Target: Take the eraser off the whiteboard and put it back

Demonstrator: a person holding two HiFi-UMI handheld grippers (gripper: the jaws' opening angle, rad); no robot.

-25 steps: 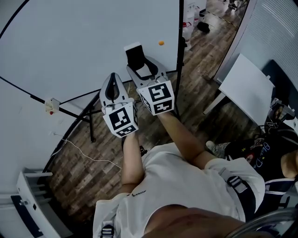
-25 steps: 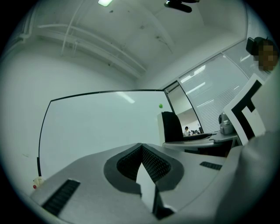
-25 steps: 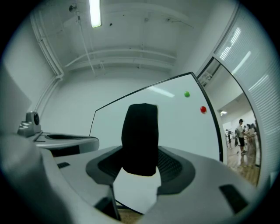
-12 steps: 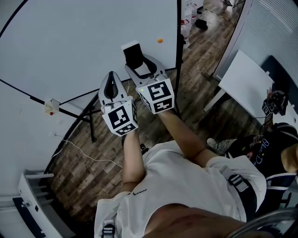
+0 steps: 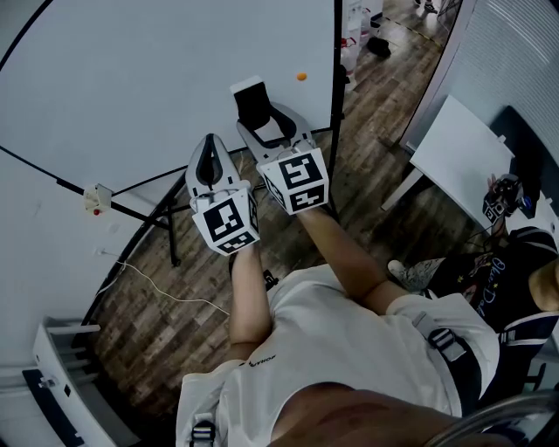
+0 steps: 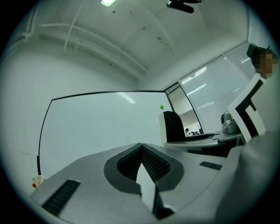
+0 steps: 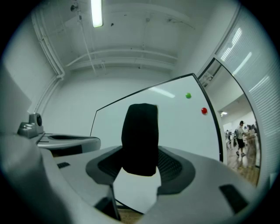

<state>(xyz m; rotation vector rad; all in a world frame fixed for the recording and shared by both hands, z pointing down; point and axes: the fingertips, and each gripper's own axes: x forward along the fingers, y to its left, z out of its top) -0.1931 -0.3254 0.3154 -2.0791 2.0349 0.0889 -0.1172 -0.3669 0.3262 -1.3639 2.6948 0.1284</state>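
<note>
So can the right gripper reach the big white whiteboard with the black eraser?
Probably yes: the right gripper grips the black felt eraser right in front of the big white whiteboard, nothing between them.

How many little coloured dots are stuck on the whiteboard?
2. A green dot sits near the upper right corner of the whiteboard, and a red dot is lower, by the right edge. The eraser may hide more.

Wood-plank floor (image 5: 175, 349) w/ a thin white cable (image 5: 188, 301) trailing across it. White table (image 5: 463, 166) at right, a second person (image 5: 515, 279) in a dark top near it. Small white box (image 5: 94, 199) (red dot on it) at left. Overhead, a strip light (image 7: 96, 13). Green magnet (image 7: 188, 95) & red magnet (image 7: 204, 110) sit close together.
</note>
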